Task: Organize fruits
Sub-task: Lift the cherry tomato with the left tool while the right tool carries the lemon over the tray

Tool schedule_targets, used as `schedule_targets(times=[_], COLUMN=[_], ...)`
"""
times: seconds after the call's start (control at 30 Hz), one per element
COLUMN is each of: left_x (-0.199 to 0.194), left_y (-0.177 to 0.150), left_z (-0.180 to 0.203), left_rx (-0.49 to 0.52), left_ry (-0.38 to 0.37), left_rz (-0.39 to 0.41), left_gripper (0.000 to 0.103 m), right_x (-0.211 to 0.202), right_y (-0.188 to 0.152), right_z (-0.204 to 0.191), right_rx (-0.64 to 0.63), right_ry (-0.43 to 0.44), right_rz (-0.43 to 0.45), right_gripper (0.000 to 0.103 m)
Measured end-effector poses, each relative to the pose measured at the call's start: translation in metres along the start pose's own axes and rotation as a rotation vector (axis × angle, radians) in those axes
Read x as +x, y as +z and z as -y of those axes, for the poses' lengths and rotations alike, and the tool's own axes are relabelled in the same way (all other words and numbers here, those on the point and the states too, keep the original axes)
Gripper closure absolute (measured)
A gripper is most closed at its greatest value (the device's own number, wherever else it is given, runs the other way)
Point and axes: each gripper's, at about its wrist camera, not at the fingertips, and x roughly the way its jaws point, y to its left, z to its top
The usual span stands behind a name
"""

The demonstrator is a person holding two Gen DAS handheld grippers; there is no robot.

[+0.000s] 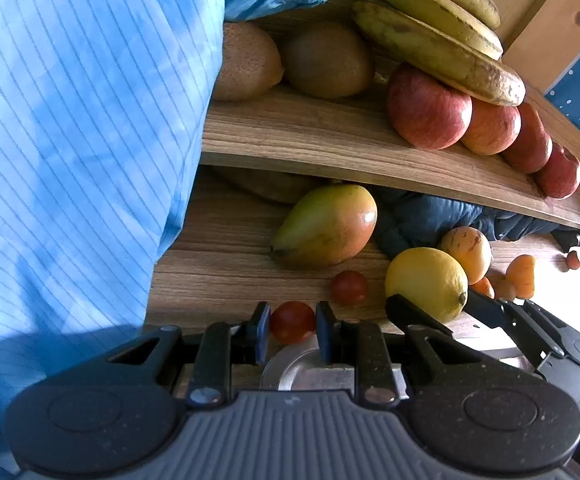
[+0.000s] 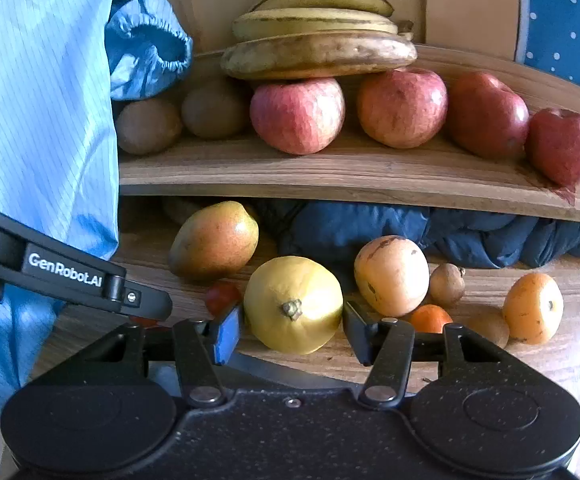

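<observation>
My left gripper (image 1: 293, 332) is shut on a red cherry tomato (image 1: 292, 321) just above the wooden table (image 1: 218, 280). Beside it, my right gripper (image 2: 291, 332) is shut on a yellow lemon (image 2: 293, 304), one pad against each side. The left wrist view shows the same lemon (image 1: 427, 282) held in the right gripper (image 1: 429, 300). Behind them lie a mango (image 2: 214, 240), a second cherry tomato (image 1: 349, 288) and several orange-yellow fruits (image 2: 391, 276). The raised shelf (image 2: 329, 172) carries bananas (image 2: 317, 52), several red apples (image 2: 401, 108) and two kiwis (image 2: 214, 108).
A person's pale blue striped sleeve (image 1: 70, 140) fills the left side of both views. Dark blue cloth (image 2: 369, 232) is bunched under the shelf. A metal plate (image 1: 301, 368) lies below the left gripper's pads. A blue dotted surface (image 2: 569, 20) stands at the far right.
</observation>
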Motion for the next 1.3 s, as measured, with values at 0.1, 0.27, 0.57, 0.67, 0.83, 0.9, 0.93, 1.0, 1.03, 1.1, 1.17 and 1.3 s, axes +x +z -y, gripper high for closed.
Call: schedule_targets(times=[0.1, 0.27, 0.57, 0.67, 0.83, 0.9, 0.93, 1.0, 1.03, 1.1, 1.17, 1.3], left_x=[0.001, 0.001, -0.004, -0.010, -0.021, -0.026, -0.028, -0.032, -0.034, -0.037, -0.039, -0.044], left_y=[0.001, 0.001, 0.002, 0.000, -0.008, -0.013, -0.015, -0.020, -0.023, -0.029, -0.035, -0.049], left_z=[-0.001, -0.005, -0.003, 0.000, 0.004, 0.005, 0.006, 0.006, 0.007, 0.009, 0.011, 0.013], left_rx=[0.000, -0.002, 0.014, 0.019, 0.021, 0.020, 0.019, 0.018, 0.017, 0.014, 0.009, -0.003], left_ry=[-0.006, -0.018, -0.035, -0.038, -0.038, -0.036, -0.036, -0.034, -0.034, -0.034, -0.032, -0.025], left_rz=[-0.003, -0.008, 0.004, 0.016, 0.034, 0.039, 0.041, 0.043, 0.043, 0.042, 0.038, 0.031], left_gripper=[0.077, 0.077, 0.077, 0.077, 0.077, 0.077, 0.077, 0.077, 0.077, 0.077, 0.077, 0.077], right_x=[0.005, 0.011, 0.004, -0.008, -0.027, -0.033, -0.037, -0.045, -0.048, -0.055, -0.062, -0.074], right_y=[0.002, 0.005, 0.000, -0.002, -0.004, -0.004, -0.006, -0.011, -0.014, -0.019, -0.024, -0.035], right_z=[0.000, -0.003, -0.006, -0.006, -0.009, -0.010, -0.010, -0.011, -0.012, -0.013, -0.015, -0.018], right_rx=[-0.007, -0.019, -0.002, 0.004, 0.002, -0.004, -0.007, -0.011, -0.015, -0.027, -0.040, -0.059], right_ry=[-0.003, -0.014, -0.038, -0.039, -0.036, -0.031, -0.030, -0.021, -0.015, -0.003, 0.009, 0.031], right_rz=[-0.006, -0.014, -0.007, 0.012, 0.037, 0.043, 0.045, 0.048, 0.048, 0.047, 0.044, 0.031], right_gripper=[0.045, 0.045, 0.046, 0.046, 0.046, 0.046, 0.046, 0.046, 0.046, 0.046, 0.046, 0.046])
